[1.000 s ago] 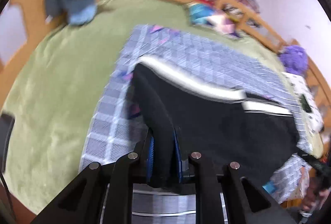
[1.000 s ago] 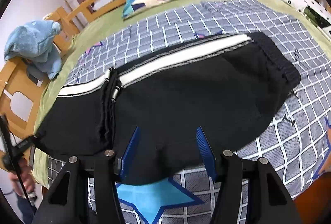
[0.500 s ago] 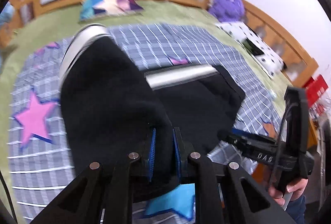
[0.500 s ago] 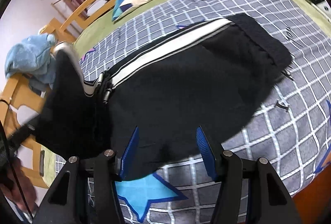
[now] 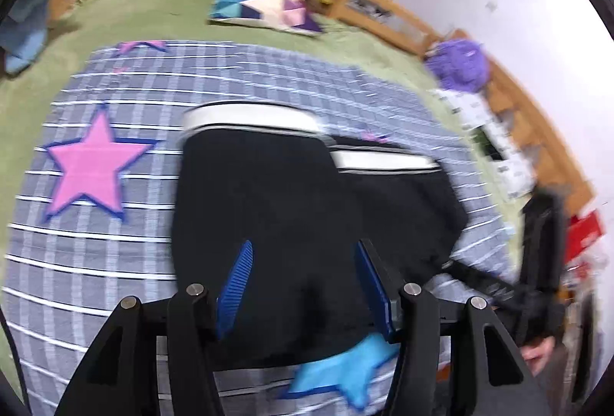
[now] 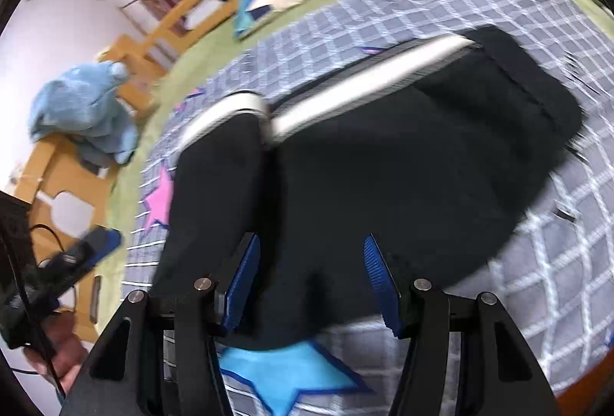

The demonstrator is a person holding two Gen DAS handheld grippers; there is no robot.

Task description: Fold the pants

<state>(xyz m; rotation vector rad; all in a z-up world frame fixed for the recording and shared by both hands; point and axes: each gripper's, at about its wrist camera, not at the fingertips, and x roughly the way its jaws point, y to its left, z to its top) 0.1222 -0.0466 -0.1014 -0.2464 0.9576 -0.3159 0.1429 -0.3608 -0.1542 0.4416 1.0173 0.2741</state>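
Hovering with both the left gripper (image 5: 303, 285) and right gripper (image 6: 311, 281) spread over soft, floppy pants (image 6: 383, 147), best pinched at the folded edge.

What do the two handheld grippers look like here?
The left gripper and the right gripper match: black angular frames with silver round bolts and blue ribbed finger pads. A thin black cable trails by the far unit.
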